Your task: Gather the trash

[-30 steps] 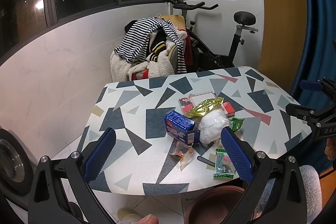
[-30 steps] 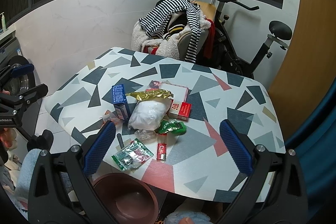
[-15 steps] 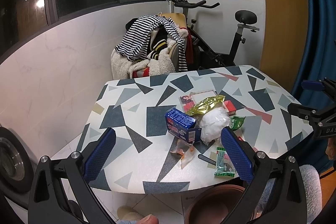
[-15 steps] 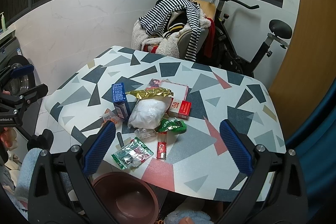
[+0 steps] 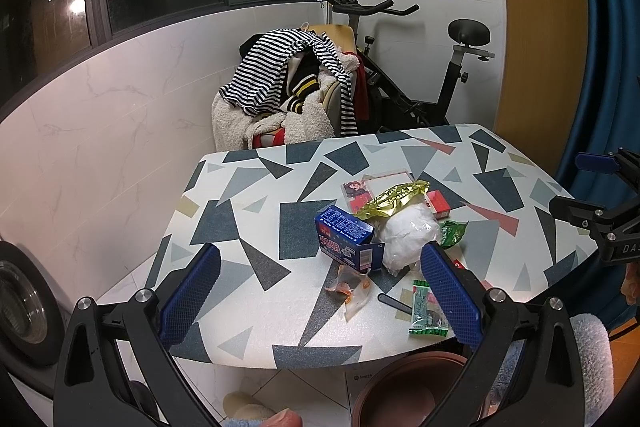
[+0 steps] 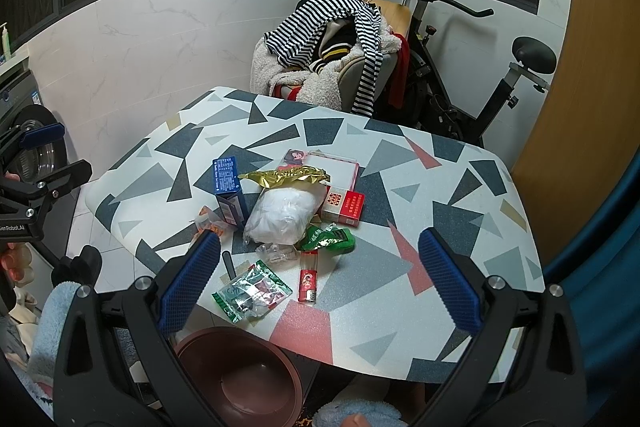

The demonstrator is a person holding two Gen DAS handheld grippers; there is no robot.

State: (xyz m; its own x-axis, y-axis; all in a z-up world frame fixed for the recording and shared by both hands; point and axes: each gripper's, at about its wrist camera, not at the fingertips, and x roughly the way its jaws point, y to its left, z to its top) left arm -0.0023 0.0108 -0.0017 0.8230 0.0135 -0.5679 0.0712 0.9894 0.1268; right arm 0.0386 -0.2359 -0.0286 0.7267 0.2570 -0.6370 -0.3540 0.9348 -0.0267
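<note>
Nothing on the table (image 6: 460, 195) has shifted since a second ago; only your two views have drifted slightly. Your left gripper (image 5: 320, 291) and right gripper (image 6: 316, 279) both hang spread wide and empty, short of the near edge, probably while you choose a first piece. All the trash sits in one heap near that edge, right above the brown bin (image 6: 240, 379) (handy for sweeping pieces off). The red lighter (image 6: 308, 277) lies flat, long axis running toward you; the blue box (image 6: 229, 189) lies lengthwise too, open end nearest you.
</note>
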